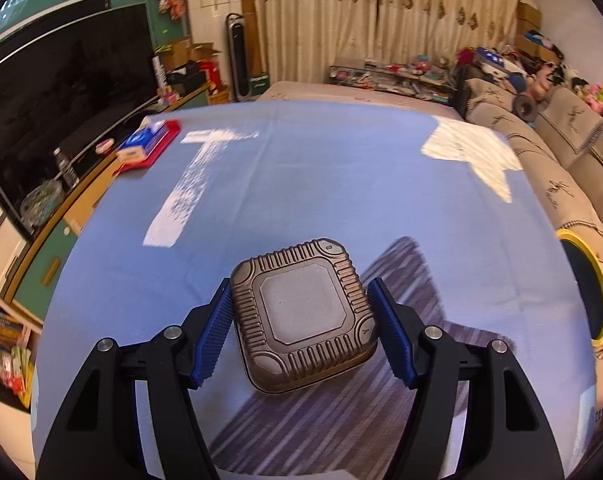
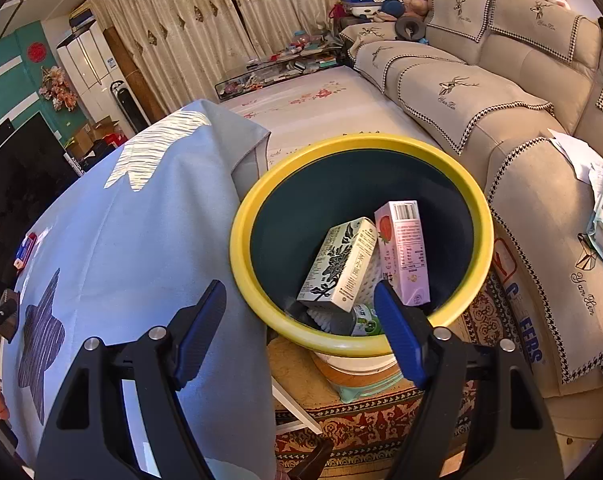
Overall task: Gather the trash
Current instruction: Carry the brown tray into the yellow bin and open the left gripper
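My left gripper (image 1: pixel 299 320) is shut on a square bronze-coloured ribbed tin (image 1: pixel 303 314) and holds it just above the blue tablecloth (image 1: pixel 301 180). My right gripper (image 2: pixel 299 320) is open and empty, hovering over the near rim of a yellow-rimmed dark bin (image 2: pixel 257 208) beside the table. Inside the bin lie a white carton with black flowers (image 2: pixel 341 264), a pink strawberry carton (image 2: pixel 405 252) and a green-labelled container (image 2: pixel 365 318). The bin's rim also shows at the right edge of the left wrist view (image 1: pixel 593 272).
A red tray with blue packets (image 1: pixel 149 146) sits at the table's far left corner. A TV (image 1: pixel 61 120) and cabinet stand to the left. A beige sofa (image 2: pixel 501 100) runs along the right. A patterned rug (image 2: pixel 361 420) lies under the bin.
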Motion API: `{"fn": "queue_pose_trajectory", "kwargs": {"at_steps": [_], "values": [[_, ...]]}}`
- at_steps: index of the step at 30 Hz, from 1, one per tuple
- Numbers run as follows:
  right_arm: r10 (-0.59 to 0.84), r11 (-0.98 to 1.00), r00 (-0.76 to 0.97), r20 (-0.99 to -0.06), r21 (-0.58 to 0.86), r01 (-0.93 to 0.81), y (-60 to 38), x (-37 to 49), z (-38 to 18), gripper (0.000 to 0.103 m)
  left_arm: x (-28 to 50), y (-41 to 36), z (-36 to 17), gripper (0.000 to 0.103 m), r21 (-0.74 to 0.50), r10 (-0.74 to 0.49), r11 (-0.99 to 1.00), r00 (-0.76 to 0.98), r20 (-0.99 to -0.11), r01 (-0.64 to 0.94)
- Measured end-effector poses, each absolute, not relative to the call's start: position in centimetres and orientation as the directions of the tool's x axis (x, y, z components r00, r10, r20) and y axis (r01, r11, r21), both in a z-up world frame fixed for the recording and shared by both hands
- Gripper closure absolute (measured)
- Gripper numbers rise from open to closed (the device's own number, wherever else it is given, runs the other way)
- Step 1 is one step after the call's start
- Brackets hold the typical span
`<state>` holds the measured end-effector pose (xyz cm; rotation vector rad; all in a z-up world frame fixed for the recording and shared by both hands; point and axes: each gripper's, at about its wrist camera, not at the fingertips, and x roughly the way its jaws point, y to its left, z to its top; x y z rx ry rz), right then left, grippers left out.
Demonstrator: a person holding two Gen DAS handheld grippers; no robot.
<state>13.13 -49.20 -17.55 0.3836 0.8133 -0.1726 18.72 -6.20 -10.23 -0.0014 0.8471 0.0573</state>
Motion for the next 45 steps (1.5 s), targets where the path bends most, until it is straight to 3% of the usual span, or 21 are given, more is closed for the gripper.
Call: {"fn": "queue_pose_trajectory", "kwargs": {"at_steps": [17, 29, 36, 45], "values": [[-0.097, 0.881, 0.683, -0.724, 0.257, 0.397, -54.5, 9.6, -17.2, 0.031, 19.8, -23.1, -5.6, 0.036, 0.019, -0.203, 0.953, 0.687, -0.698, 0.302], [-0.156, 0.85, 0.661, -0.734, 0.241, 0.469, -58.5, 7.8, -17.7, 0.031, 20.8, -38.1, -6.0, 0.036, 0.021, -0.359, 0.844, 0.593, -0.72, 0.537], [-0.198, 0.83, 0.649, -0.735, 0.226, 0.509, -60.1, 6.8, -17.6, 0.031, 22.1, -45.8, -8.3, 0.036, 0.017, -0.392, 0.782, 0.513, -0.764, 0.623], [-0.221, 0.812, 0.624, -0.75, 0.212, 0.543, -61.1, 6.0, -18.2, 0.031, 24.3, -51.8, -13.3, 0.036, 0.032, -0.346, 0.753, 0.436, -0.831, 0.657]]}}
